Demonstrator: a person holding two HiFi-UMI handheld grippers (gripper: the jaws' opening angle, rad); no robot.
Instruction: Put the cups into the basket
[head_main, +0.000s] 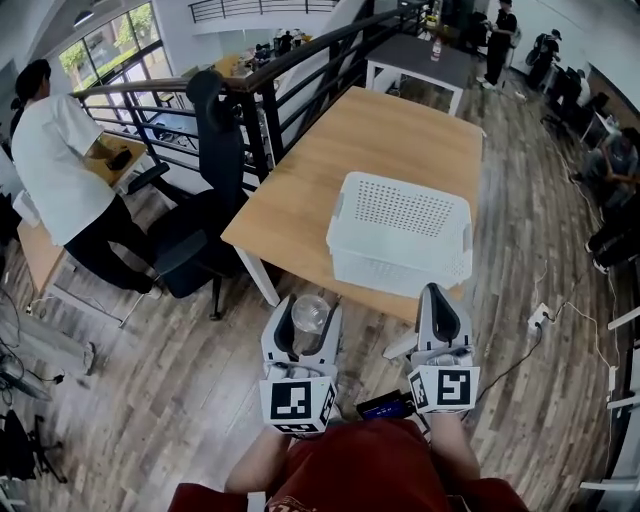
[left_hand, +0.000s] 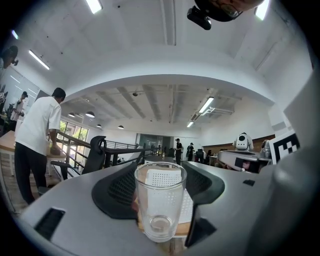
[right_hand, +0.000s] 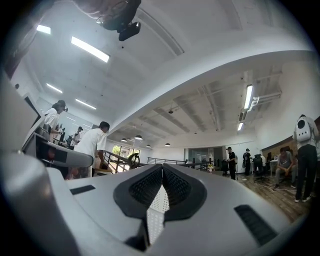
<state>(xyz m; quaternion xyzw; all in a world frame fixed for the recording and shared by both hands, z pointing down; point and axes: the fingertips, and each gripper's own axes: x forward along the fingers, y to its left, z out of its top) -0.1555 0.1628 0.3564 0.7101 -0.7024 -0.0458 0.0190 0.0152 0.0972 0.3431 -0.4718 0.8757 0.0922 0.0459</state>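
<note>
A clear glass cup (head_main: 309, 314) stands upright between the jaws of my left gripper (head_main: 304, 322), held off the table just short of its near edge. In the left gripper view the cup (left_hand: 159, 200) fills the gap, both dark pads against its sides. The white perforated basket (head_main: 401, 232) sits on the wooden table (head_main: 330, 170) near the front edge, ahead and right of the cup; it shows through the glass as the basket (left_hand: 167, 180). My right gripper (head_main: 441, 312) points at the basket's near wall, its jaws together with nothing between them. The right gripper (right_hand: 161, 192) sees a sliver of basket (right_hand: 156, 215).
A black office chair (head_main: 205, 215) stands at the table's left side by a black railing (head_main: 300, 70). A person in a white shirt (head_main: 55, 165) bends over a desk at far left. A cable and power strip (head_main: 540, 318) lie on the wood floor at right.
</note>
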